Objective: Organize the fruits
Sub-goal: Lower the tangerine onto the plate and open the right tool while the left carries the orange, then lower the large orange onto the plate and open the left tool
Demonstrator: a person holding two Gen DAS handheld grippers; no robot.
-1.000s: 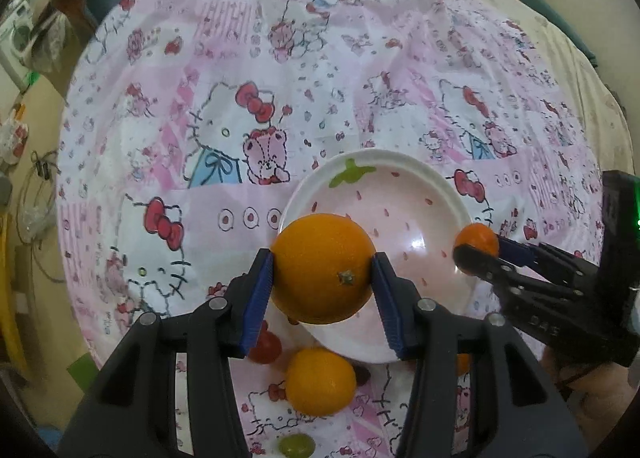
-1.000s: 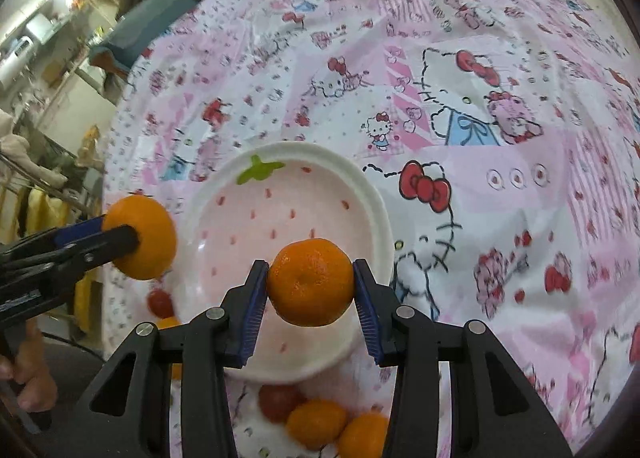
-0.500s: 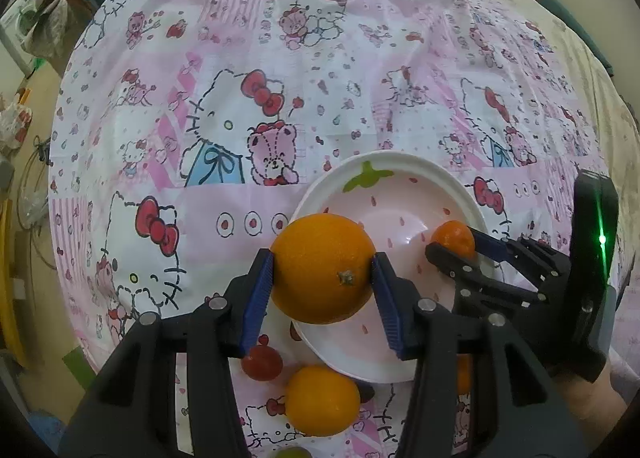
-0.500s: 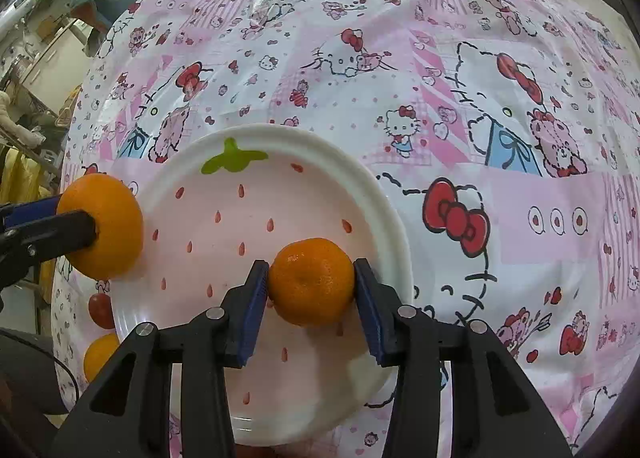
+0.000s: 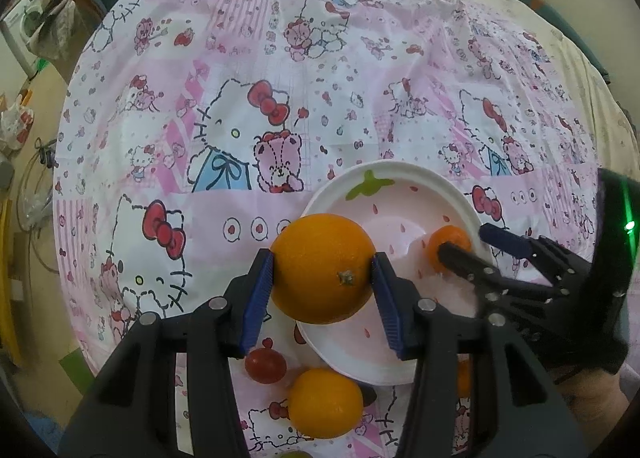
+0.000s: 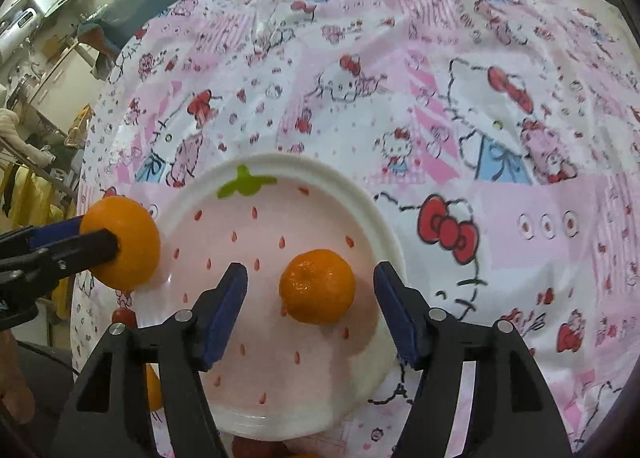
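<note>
My left gripper [image 5: 323, 268] is shut on a large orange [image 5: 322, 267] and holds it over the left edge of the strawberry-patterned plate [image 5: 396, 182]. In the right wrist view the same orange [image 6: 124, 240] hangs at the plate's left rim [image 6: 320, 166]. My right gripper [image 6: 311, 285] is open, its jaws wide on either side of a small mandarin [image 6: 317, 286] that rests on the plate. The mandarin also shows in the left wrist view [image 5: 446, 246], partly hidden by the right gripper [image 5: 476, 242].
A pink cartoon-print cloth [image 5: 280, 78] covers the round table. In front of the plate lie another orange [image 5: 325, 403] and a red fruit [image 5: 265, 366]. A further red fruit [image 6: 124, 316] shows left of the plate. Room clutter lies beyond the table's left edge.
My right gripper lowered the mandarin onto the plate and opened, letting it go. My left gripper keeps hold of the large orange and stays at the plate's left rim.
</note>
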